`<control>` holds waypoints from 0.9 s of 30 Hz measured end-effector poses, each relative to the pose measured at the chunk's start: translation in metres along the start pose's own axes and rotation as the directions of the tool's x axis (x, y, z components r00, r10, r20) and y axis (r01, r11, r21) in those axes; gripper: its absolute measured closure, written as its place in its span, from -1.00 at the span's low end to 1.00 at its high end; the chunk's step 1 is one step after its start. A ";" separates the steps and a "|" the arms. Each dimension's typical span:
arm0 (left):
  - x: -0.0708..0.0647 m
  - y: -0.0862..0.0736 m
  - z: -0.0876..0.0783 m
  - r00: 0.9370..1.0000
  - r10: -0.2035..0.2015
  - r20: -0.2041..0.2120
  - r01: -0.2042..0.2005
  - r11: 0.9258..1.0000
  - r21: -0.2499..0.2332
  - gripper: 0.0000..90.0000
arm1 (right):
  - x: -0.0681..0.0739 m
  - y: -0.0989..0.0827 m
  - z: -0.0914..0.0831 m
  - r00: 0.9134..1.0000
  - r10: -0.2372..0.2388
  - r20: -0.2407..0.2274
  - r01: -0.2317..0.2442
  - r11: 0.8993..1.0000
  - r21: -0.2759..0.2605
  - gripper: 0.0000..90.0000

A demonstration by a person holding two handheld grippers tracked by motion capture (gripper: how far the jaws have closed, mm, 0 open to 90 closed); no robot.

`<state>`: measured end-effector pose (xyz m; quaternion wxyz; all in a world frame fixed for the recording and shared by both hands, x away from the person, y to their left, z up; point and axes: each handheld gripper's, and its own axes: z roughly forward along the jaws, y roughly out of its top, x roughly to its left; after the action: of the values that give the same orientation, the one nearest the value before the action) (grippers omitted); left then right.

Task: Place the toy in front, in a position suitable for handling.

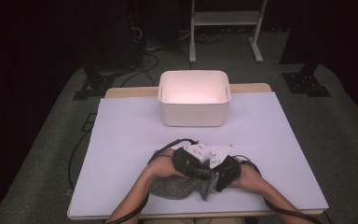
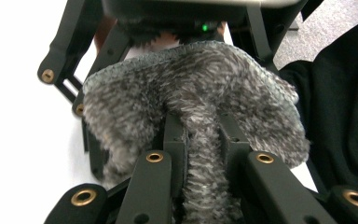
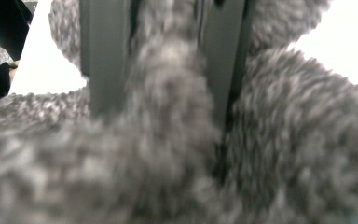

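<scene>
A grey fuzzy cloth (image 1: 177, 187) lies bunched near the table's front edge, under both hands. My left gripper (image 1: 196, 169) is shut on a fold of it. In the left gripper view that fold of cloth (image 2: 191, 88) runs between the two black jaws of the left gripper (image 2: 204, 135). My right gripper (image 1: 224, 175) meets it from the right, nearly touching. In the right gripper view a thick roll of cloth (image 3: 284, 140) is pressed between the jaws of the right gripper (image 3: 165, 56). Both sets of fingertips are buried in the fabric.
A white open bin (image 1: 194, 112) stands at the back middle of the table, on a pale lilac sheet (image 1: 121, 140). Black cables trail from both grippers off the front edge. A white metal stand (image 1: 223, 18) is on the floor beyond the table.
</scene>
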<state>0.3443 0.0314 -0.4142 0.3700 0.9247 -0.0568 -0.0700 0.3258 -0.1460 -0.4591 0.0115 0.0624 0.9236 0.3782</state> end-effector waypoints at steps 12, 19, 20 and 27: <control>0.006 -0.018 -0.019 0.996 -0.069 -0.064 0.068 0.998 -0.012 0.71 | -0.003 0.000 0.000 1.000 0.004 -0.002 -0.004 1.000 -0.007 -0.49; 0.016 -0.001 -0.005 0.996 -0.058 -0.074 0.057 0.998 -0.008 0.70 | -0.002 -0.001 0.000 1.000 0.003 -0.004 -0.003 1.000 -0.010 -0.49; 0.015 -0.001 -0.004 0.996 -0.057 -0.073 0.056 0.998 -0.007 0.70 | -0.002 -0.001 0.000 1.000 0.004 -0.005 -0.004 1.000 -0.010 -0.49; 0.010 -0.019 -0.021 0.993 -0.087 -0.083 0.087 0.996 -0.003 0.70 | -0.002 -0.001 0.000 1.000 -0.005 0.000 0.005 1.000 -0.003 -0.49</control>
<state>0.3591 0.0579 -0.4128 0.3683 0.9285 -0.0013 -0.0475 0.3273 -0.1470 -0.4596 0.0124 0.0599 0.9231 0.3797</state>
